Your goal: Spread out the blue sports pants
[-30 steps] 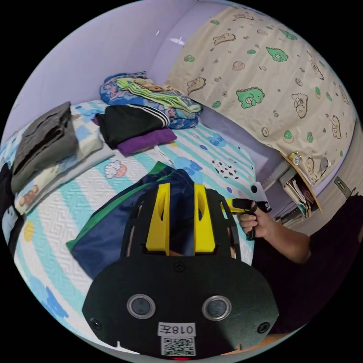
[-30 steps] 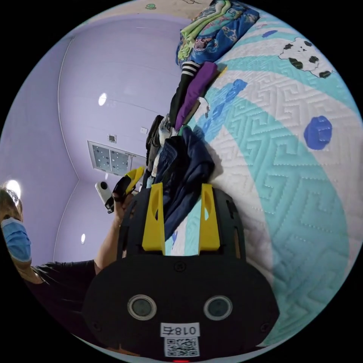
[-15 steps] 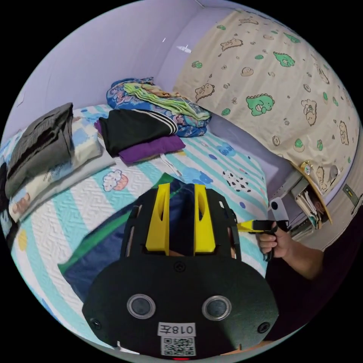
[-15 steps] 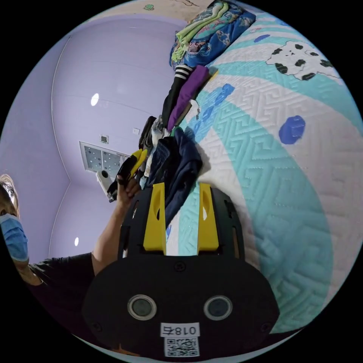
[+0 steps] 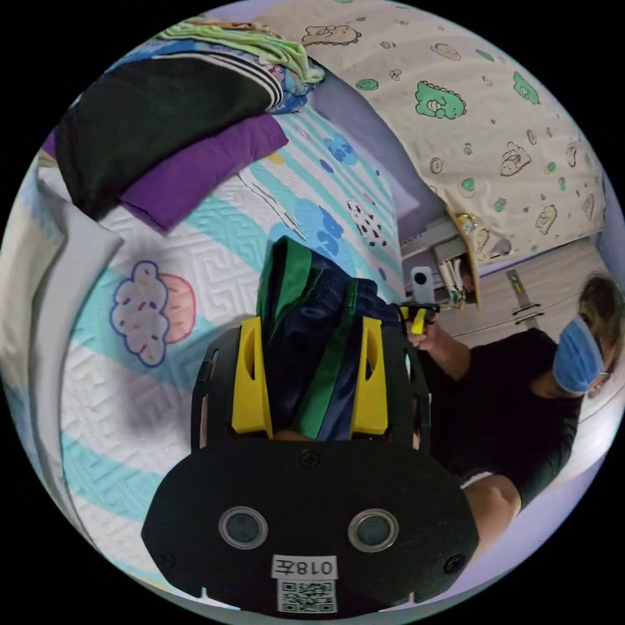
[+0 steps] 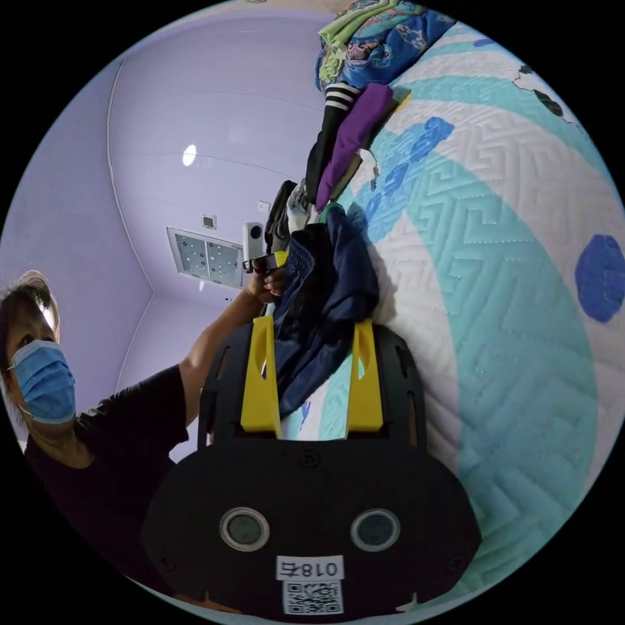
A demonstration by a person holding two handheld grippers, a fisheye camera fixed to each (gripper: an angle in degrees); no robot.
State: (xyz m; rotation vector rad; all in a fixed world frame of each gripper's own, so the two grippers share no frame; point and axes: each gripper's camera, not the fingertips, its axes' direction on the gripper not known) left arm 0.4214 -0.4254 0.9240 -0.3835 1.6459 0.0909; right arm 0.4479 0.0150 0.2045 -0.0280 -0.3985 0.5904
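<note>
The blue sports pants (image 5: 306, 338) lay bunched on the bed (image 5: 215, 260), their green side stripes showing, and a fold of them ran up between the yellow jaws of my left gripper (image 5: 311, 332). Those jaws stood well apart with the cloth filling the gap; I could not tell whether they pressed on it. In the right gripper view the same pants (image 6: 332, 293) hung in a dark blue heap against the quilted mattress (image 6: 495, 273), and my right gripper (image 6: 312, 332) had its jaws wide too, the fabric draped between them without being clearly squeezed. My other hand (image 6: 270, 281) held the left tool just beyond the heap. Past the pants sat a folded purple garment (image 5: 195, 169) under a black striped one (image 5: 150, 111), near a dinosaur-print curtain (image 5: 482, 117).
</note>
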